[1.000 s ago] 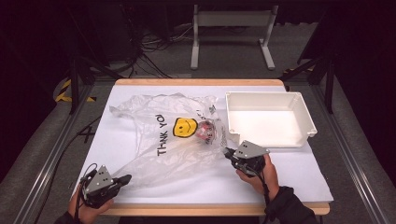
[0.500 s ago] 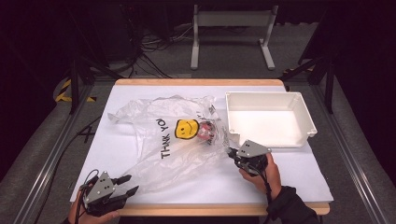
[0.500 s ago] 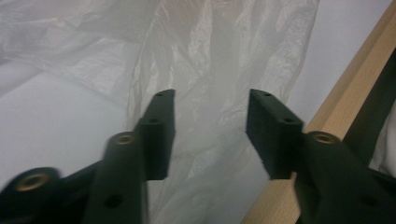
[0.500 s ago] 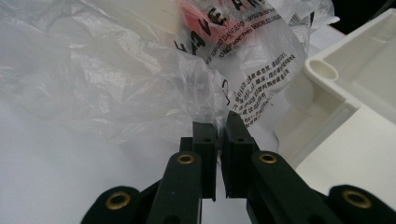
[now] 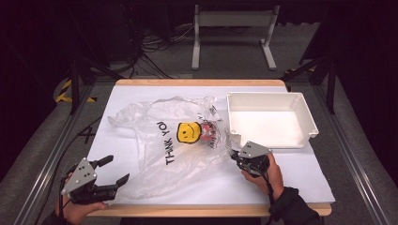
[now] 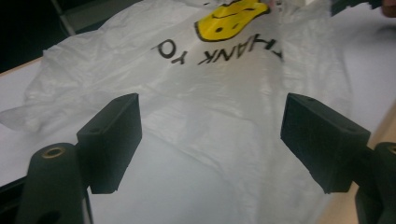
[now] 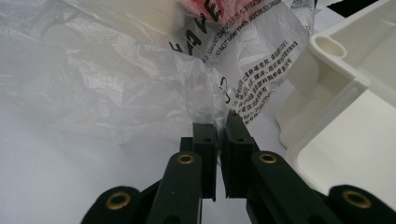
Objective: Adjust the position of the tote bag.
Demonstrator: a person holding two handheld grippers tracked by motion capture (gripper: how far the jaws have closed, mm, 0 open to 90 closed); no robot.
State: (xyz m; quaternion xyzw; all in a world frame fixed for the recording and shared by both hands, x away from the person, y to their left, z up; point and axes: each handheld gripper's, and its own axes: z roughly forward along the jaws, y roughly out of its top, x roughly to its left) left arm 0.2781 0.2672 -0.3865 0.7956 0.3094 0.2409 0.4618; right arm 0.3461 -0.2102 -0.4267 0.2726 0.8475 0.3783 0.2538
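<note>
A shallow rectangular white plastic tray (image 5: pixel 309 123) sits on the right half of a table, its long sides running across it; in the right gripper view its rounded corner and rim (image 7: pixel 345 88) stand out at the right. The table is covered by a sheet of white paper (image 5: pixel 117 105), and a strip of its pale wooden edge (image 5: pixel 197 82) shows along the far side. Beyond the table, on the grey floor, stands a light grey metal frame with 2 legs (image 5: pixel 234 18). Loose black cables (image 5: pixel 150 47) lie on the floor to the left of that frame. Yellow and black striped tape (image 5: pixel 65 91) marks the floor at the far left.
</note>
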